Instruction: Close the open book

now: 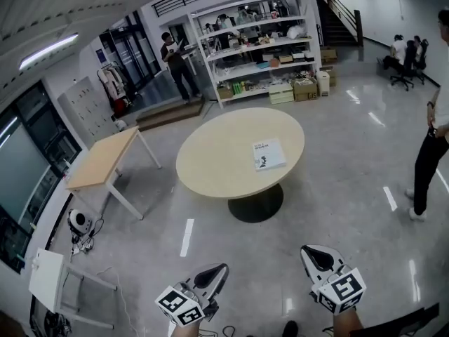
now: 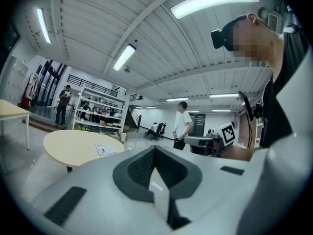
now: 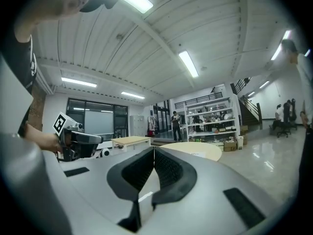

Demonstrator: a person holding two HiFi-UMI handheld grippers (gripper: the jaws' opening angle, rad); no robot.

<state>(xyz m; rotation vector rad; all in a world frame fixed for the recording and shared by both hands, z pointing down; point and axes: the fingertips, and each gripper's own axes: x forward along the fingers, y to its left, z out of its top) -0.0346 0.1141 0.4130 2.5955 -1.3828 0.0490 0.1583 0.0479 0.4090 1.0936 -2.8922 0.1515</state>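
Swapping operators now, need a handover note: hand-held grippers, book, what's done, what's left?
Left hand-held gripper: shut, empty, held low, well short of the table.
Right hand-held gripper: shut, empty, likewise short of it.
Book: flat on the round table, right of centre in the head view, one cover face up; looks closed from here.
Done: apparently the closing.
Left: confirm up close that it is shut.

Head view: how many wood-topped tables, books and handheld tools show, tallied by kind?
Wood-topped tables: 2, round table, rectangular table
Book: 1
Tools: 2, left tool, right tool
Total: 5
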